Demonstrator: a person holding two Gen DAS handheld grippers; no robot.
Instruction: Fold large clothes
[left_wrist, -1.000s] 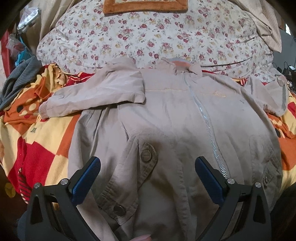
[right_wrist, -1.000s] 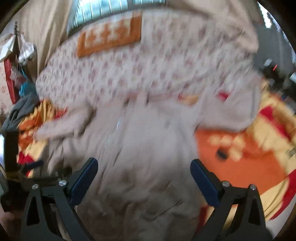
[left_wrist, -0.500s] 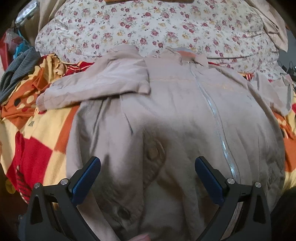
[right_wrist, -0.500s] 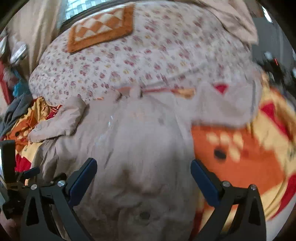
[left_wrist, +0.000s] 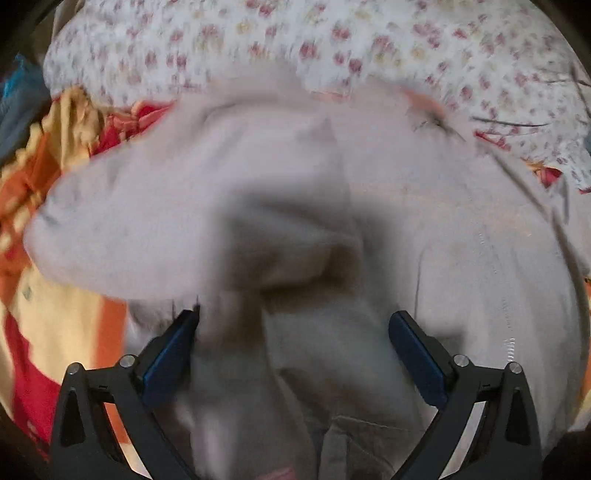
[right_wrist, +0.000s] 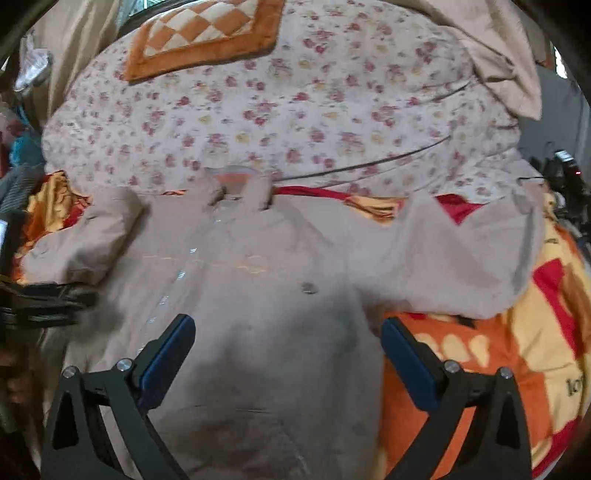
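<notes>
A beige zip-up jacket (right_wrist: 258, 302) lies face up on a bed, collar toward the pillow. Its left sleeve (right_wrist: 85, 240) is folded in over the chest; its right sleeve (right_wrist: 461, 258) spreads out to the right. In the blurred left wrist view the jacket (left_wrist: 461, 258) fills the frame and the folded left sleeve (left_wrist: 155, 221) lies just ahead. My left gripper (left_wrist: 293, 345) is open, low over the jacket body near that sleeve. My right gripper (right_wrist: 288, 350) is open above the jacket's right side, empty. The left gripper also shows at the left edge of the right wrist view (right_wrist: 48, 299).
A floral pillow (right_wrist: 295, 110) lies behind the collar with an orange checked cushion (right_wrist: 207, 33) on it. An orange, red and yellow blanket (right_wrist: 480, 354) covers the bed. Dark clothes (right_wrist: 14, 184) pile at the far left.
My left gripper has moved forward and down toward the folded left sleeve; its view is now blurred. My right gripper has steadied over the jacket's right side.
</notes>
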